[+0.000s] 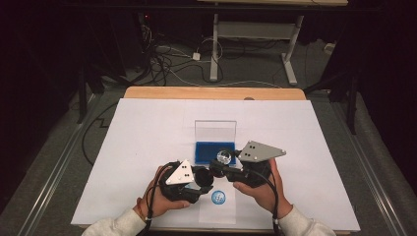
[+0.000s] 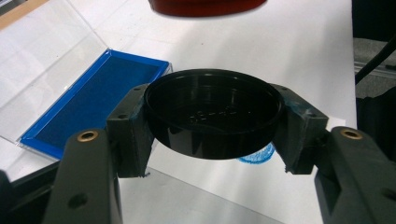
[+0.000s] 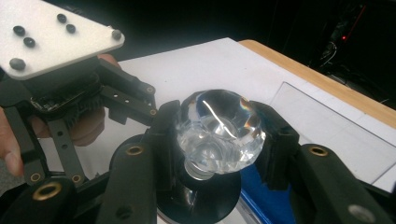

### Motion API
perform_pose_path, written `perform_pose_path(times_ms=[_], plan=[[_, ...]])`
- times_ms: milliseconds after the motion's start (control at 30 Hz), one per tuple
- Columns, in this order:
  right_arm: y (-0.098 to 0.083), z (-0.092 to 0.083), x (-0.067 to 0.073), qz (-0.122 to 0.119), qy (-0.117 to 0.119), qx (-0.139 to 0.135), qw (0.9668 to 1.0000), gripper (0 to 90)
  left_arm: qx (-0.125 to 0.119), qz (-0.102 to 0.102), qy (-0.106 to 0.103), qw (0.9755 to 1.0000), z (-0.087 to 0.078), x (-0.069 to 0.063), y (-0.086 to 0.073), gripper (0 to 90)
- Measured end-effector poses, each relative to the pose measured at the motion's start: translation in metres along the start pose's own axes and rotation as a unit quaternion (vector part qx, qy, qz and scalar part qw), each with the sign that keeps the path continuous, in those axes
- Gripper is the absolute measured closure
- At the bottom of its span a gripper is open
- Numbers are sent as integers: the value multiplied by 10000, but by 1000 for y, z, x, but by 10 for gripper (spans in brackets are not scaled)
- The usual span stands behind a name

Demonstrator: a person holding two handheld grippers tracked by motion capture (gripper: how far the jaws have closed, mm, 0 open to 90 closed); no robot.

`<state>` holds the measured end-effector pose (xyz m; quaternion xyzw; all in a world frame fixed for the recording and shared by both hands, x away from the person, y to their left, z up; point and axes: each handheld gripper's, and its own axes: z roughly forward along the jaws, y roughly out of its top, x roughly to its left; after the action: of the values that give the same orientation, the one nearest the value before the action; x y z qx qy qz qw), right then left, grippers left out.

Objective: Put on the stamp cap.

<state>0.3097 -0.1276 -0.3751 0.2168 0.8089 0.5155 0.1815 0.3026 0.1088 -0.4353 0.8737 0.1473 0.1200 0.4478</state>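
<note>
Crystal knob (image 3: pixel 219 135) clamped in right hand-held gripper (image 3: pixel 219 140)

Colours and patterns. Cap (image 2: pixel 215 112): glossy black, with faint raised lettering on its inner face. Knob (image 3: pixel 219 128): clear, faceted glass with white glints and a thin rainbow fringe at one edge. Base (image 3: pixel 205 198): black. Case (image 1: pixel 215 152): saturated blue lining; its lid (image 1: pixel 215 131) is colourless and transparent. Stamp mark (image 1: pixel 219 197): round, blue on white. Sheet (image 1: pixel 147 142): plain white. Desk (image 1: pixel 211 93): light wood. Left gripper (image 2: pixel 210 154) and right gripper (image 3: pixel 219 140): black jaws with brass-coloured rivets; each carries a pale grey plate dotted with dark screw heads. Sleeves (image 1: pixel 307 227): white.
</note>
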Motion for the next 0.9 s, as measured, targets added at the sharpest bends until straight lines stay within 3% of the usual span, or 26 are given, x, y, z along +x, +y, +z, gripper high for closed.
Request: perform_pose_path(times_ms=[633, 900], plan=[[-1, 9, 8, -64, 168, 49, 9998, 567, -198, -54, -132, 9997, 9, -4, 11, 367], [-1, 8, 10, -85, 245, 33, 9997, 567, -290, -179, -58, 9994, 8, -2, 11, 367]])
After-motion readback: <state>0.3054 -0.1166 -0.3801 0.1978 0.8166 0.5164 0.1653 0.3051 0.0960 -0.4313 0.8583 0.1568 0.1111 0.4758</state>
